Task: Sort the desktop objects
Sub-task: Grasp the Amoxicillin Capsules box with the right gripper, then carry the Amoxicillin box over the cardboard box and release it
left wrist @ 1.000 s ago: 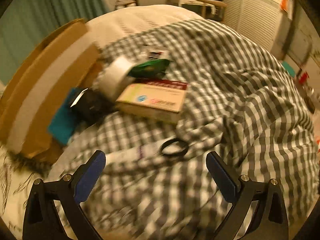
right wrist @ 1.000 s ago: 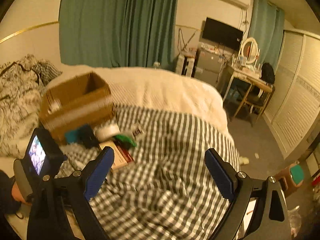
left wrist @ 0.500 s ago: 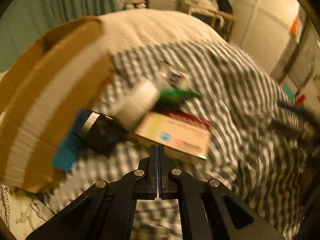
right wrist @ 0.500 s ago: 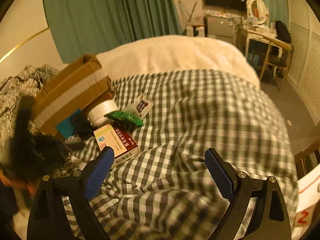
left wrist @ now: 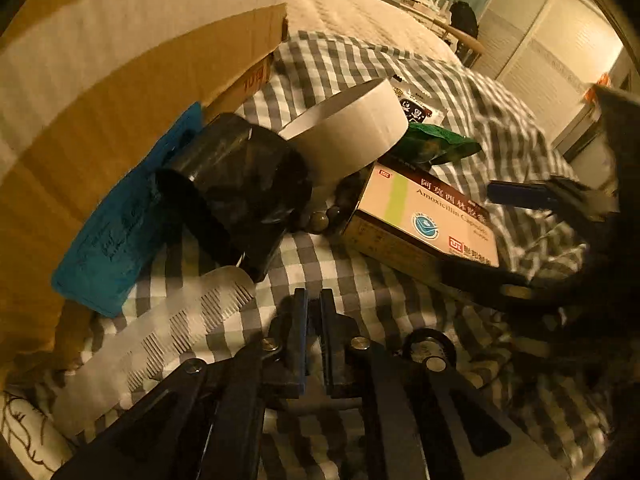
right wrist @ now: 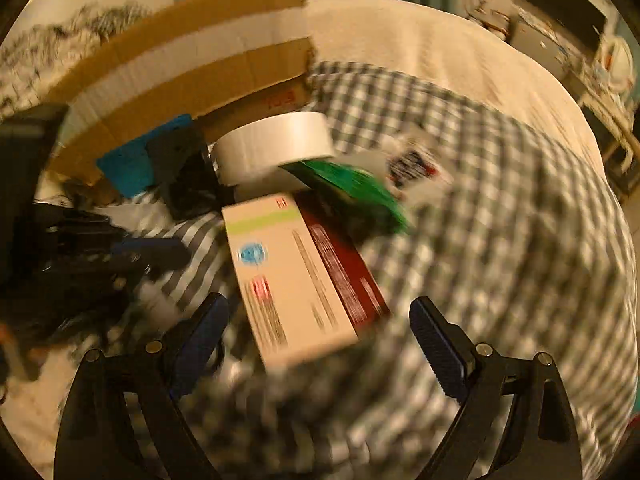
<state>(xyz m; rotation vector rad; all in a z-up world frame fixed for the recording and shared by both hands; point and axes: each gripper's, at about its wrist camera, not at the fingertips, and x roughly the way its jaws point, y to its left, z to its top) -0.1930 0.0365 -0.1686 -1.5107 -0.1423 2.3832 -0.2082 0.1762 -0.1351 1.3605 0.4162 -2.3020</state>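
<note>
A pile of objects lies on the checked bedspread (left wrist: pixel 360 280) beside a cardboard box (left wrist: pixel 100 80). It holds a medicine box (left wrist: pixel 424 216), a white tape roll (left wrist: pixel 348 136), a black roll (left wrist: pixel 236 184), a green packet (left wrist: pixel 436 146), a blue card (left wrist: pixel 120 220), dark beads (left wrist: pixel 320 220) and a clear comb (left wrist: pixel 168 332). My left gripper (left wrist: pixel 314 300) is shut and empty, low over the cloth in front of the black roll. My right gripper (right wrist: pixel 320 332) is open, its fingers either side of the near end of the medicine box (right wrist: pixel 288 272).
A small white sachet (left wrist: pixel 416 106) lies behind the tape roll. A black ring (left wrist: pixel 428 350) lies by my left gripper. The cream blanket (right wrist: pixel 440 48) covers the far bed. A desk and wardrobe doors stand at the far right.
My left gripper closed from wide open and moved in close to the pile. My right gripper dropped from high above the bed down to the medicine box, staying open.
</note>
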